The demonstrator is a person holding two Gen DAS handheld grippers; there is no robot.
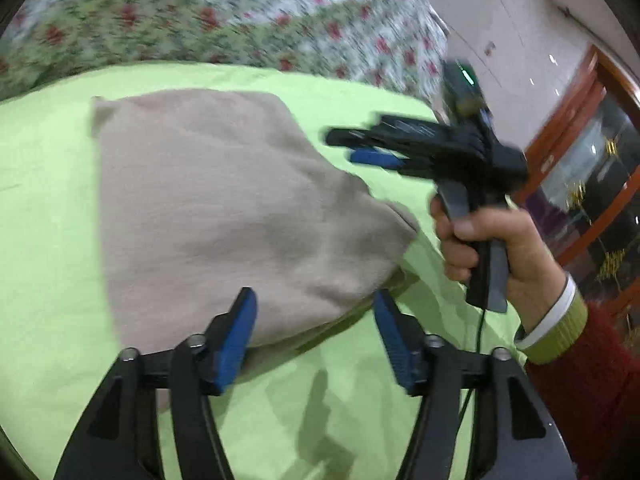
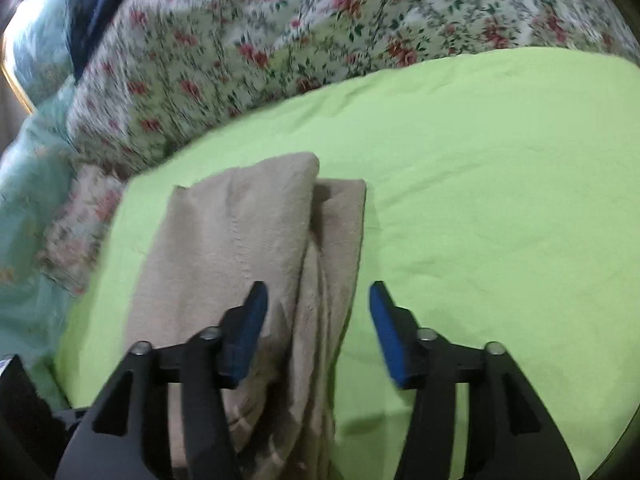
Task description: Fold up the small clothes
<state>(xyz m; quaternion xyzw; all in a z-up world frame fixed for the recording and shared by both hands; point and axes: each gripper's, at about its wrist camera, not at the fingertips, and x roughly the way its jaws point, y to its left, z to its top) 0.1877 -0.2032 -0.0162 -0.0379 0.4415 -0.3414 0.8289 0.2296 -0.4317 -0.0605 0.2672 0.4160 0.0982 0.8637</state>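
A beige folded garment [image 1: 224, 208] lies on the lime-green sheet [image 1: 48, 240]. My left gripper [image 1: 314, 304] is open and empty, just above the garment's near edge. My right gripper [image 1: 360, 146] shows in the left wrist view, held in a hand to the right of the garment, blurred by motion. In the right wrist view the same garment [image 2: 256, 248] lies folded lengthwise on the green sheet [image 2: 500, 200]. My right gripper [image 2: 318, 298] is open and empty, over the garment's right edge.
A floral quilt [image 1: 224, 12] is bunched at the far side of the sheet and also shows in the right wrist view [image 2: 248, 52]. A teal and blue blanket [image 2: 32, 168] lies at the left. A wooden glass cabinet [image 1: 592, 168] stands at the right.
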